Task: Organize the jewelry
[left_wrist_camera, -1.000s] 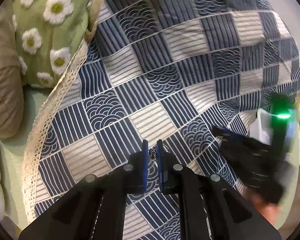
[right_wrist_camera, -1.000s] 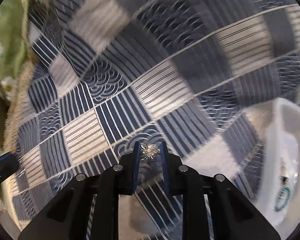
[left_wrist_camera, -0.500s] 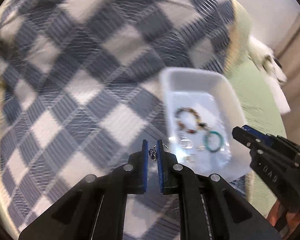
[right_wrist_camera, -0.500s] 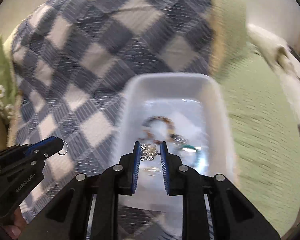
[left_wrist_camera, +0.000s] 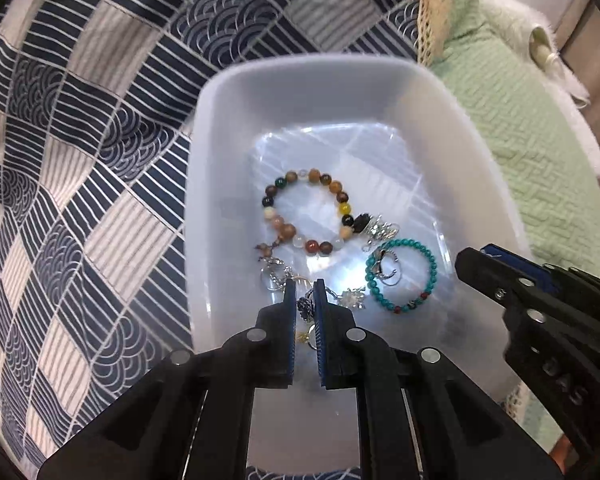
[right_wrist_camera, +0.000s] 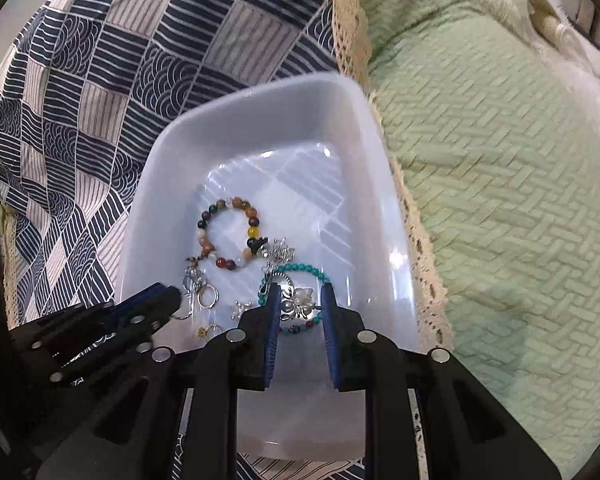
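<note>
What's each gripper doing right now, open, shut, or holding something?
Left gripper: shut on a small dark charm.
Right gripper: shut on a silver flower charm.

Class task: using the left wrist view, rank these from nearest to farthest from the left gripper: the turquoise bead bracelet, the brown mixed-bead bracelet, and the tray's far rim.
1. Turquoise bead bracelet: just right of the left gripper.
2. Brown mixed-bead bracelet: further ahead, mid-tray.
3. Tray's far rim: farthest, against the patterned cloth.
</note>
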`<state>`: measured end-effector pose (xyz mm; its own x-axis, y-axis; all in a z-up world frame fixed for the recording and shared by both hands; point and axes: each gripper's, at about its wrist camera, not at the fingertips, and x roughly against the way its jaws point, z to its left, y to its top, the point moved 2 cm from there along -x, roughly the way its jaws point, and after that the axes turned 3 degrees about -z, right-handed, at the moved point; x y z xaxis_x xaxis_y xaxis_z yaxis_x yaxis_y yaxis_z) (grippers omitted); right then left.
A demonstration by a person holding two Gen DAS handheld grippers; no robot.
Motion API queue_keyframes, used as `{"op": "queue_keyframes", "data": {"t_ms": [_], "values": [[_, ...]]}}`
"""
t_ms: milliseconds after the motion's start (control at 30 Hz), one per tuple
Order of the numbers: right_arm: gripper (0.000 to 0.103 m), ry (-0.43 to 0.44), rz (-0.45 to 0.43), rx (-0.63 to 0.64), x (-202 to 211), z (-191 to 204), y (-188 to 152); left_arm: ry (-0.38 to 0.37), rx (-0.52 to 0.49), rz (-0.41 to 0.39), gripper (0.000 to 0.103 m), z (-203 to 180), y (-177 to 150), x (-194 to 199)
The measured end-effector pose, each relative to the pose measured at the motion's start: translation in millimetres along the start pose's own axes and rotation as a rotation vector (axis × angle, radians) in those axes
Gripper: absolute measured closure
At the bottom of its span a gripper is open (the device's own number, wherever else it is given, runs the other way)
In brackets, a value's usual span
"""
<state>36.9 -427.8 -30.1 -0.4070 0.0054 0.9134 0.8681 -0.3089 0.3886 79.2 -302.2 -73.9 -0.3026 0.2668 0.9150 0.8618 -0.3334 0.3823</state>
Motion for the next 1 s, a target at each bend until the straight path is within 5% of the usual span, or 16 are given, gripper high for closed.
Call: {"op": "queue_keyframes", "data": {"t_ms": [500, 633, 1000], "values": [[0.082, -0.018, 0.051, -0.017, -15, -4, -6, 0.035, -0.008, 0.045, 0.093, 5, -7, -18], [0.082, -0.017, 0.063, -0.011, -21, 1, -7, 0.044, -0.011, 0.024, 0.073, 6, -6, -11], [0.082, -0.019, 0.069, -0.012, -26, 5, -8, 0.018, 0.024, -0.027, 0.072, 22, -7, 12]]}}
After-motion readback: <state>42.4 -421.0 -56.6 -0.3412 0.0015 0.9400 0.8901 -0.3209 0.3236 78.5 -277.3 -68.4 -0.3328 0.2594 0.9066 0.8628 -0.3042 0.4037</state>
